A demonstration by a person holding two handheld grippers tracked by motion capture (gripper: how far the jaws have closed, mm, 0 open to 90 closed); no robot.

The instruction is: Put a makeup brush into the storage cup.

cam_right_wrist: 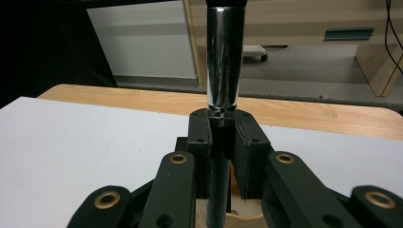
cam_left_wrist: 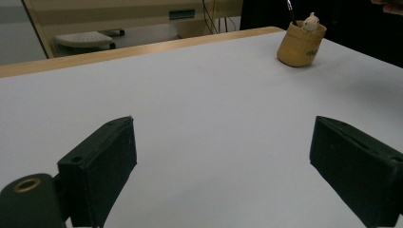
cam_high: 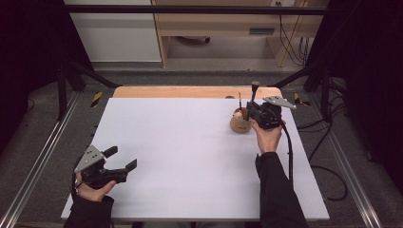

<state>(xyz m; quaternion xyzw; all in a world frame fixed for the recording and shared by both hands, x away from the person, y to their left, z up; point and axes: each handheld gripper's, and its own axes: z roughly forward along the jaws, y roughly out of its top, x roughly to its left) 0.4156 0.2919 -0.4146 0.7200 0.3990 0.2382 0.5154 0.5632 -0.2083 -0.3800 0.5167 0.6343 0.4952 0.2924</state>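
The right gripper is squeezing its jaws on a shiny pen, holding it upright just above the brown cup on the tabletop. The left gripper is waiting with its jaws wide apart, holding nothing.

The high view looks forward and down over the bench. Each tool view sits low and close, facing the far edge; all share the holder.

Black two-jaw left gripper and right gripper, grey three-cornered top plates, brass-ringed pivots, trailing black cable, dark sleeves
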